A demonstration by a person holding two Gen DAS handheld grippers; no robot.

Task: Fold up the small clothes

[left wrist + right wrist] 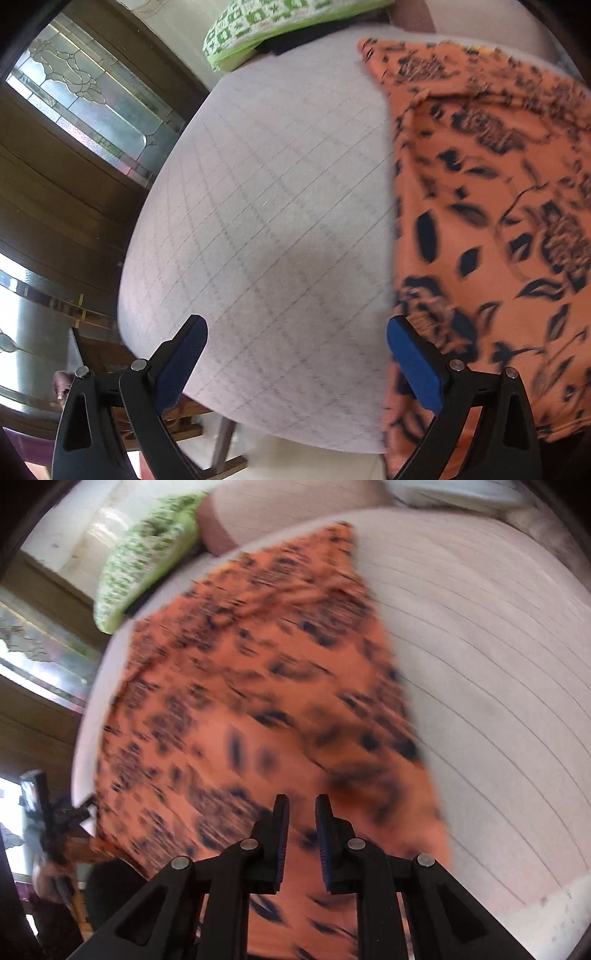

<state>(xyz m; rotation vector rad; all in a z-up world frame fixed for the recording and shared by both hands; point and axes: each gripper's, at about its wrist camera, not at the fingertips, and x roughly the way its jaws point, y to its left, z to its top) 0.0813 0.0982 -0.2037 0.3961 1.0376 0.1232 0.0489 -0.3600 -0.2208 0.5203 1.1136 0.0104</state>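
Observation:
An orange garment [491, 206] with a black floral print lies along the right side of the grid-patterned table [266, 206] and hangs over its near edge. My left gripper [295, 332] is wide open over bare tablecloth, its right finger [410, 354] at the garment's left border and nothing between the pads. In the right wrist view the same garment [251, 686] runs down the middle, blurred. My right gripper [301, 808] is over its near end with the jaws narrowed to a slim gap and orange fabric in it. It looks pinched on a fold.
A green-and-white patterned bag [266, 26] lies at the table's far end, on something dark. Wooden doors with patterned glass [92, 96] stand to the left. Bare tablecloth [498, 686] spreads to the garment's right. The left gripper [48, 812] and a hand show at the left edge.

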